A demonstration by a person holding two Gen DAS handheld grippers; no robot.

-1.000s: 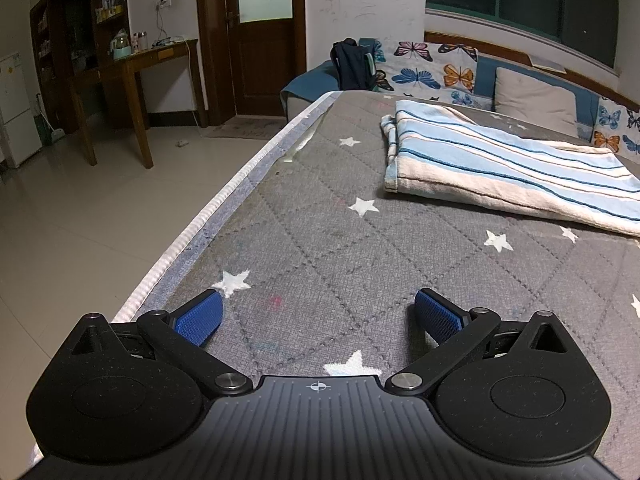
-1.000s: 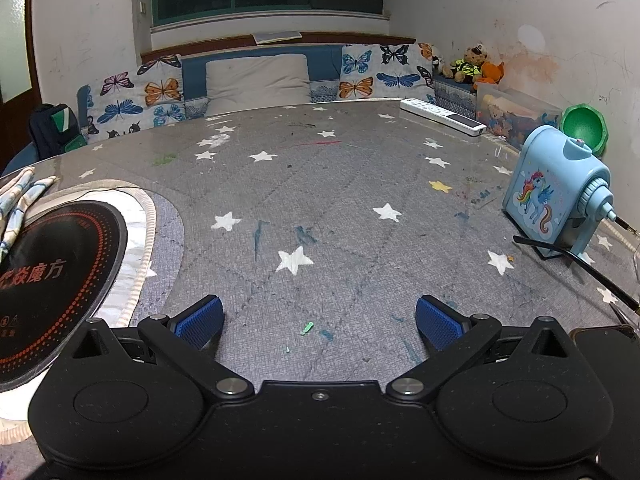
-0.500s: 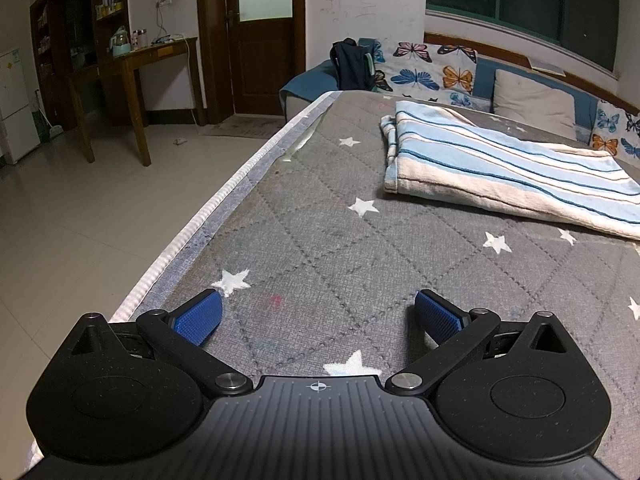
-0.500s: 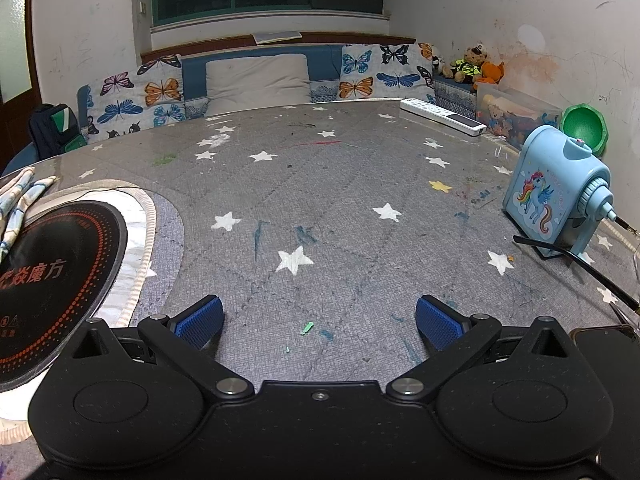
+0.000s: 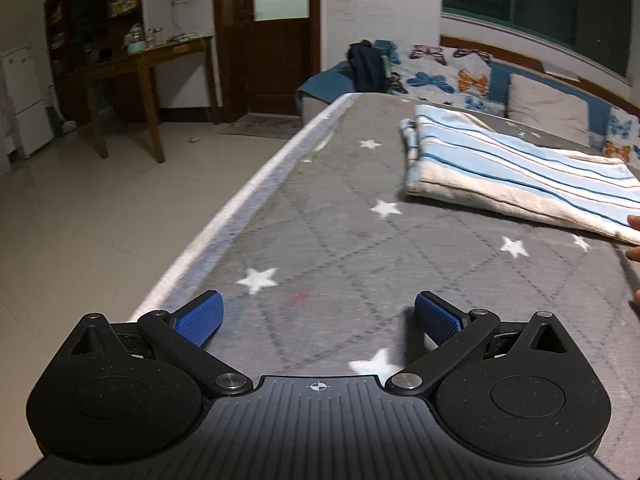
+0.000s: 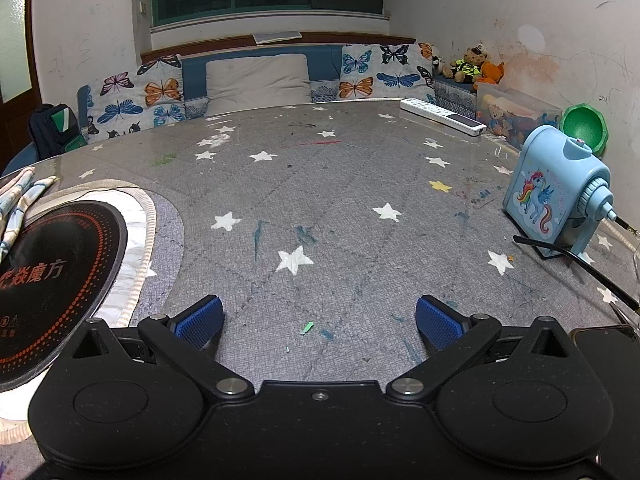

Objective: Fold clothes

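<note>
A folded blue-and-white striped cloth lies on the grey star-patterned table, ahead and to the right of my left gripper. That gripper is open and empty, low over the table near its left edge. A bit of the same cloth shows at the far left of the right wrist view. My right gripper is open and empty, low over the table. Fingertips of a bare hand show at the right edge of the left wrist view, beside the cloth.
A round black induction plate sits on a mat at the left. A blue unicorn pencil sharpener, a white remote, a green bowl and black glasses stand at the right. The table's left edge drops to tiled floor.
The left view has shifted slightly and blurred as the left gripper moved. Fingertips have appeared at its right edge. The right gripper has not moved.
</note>
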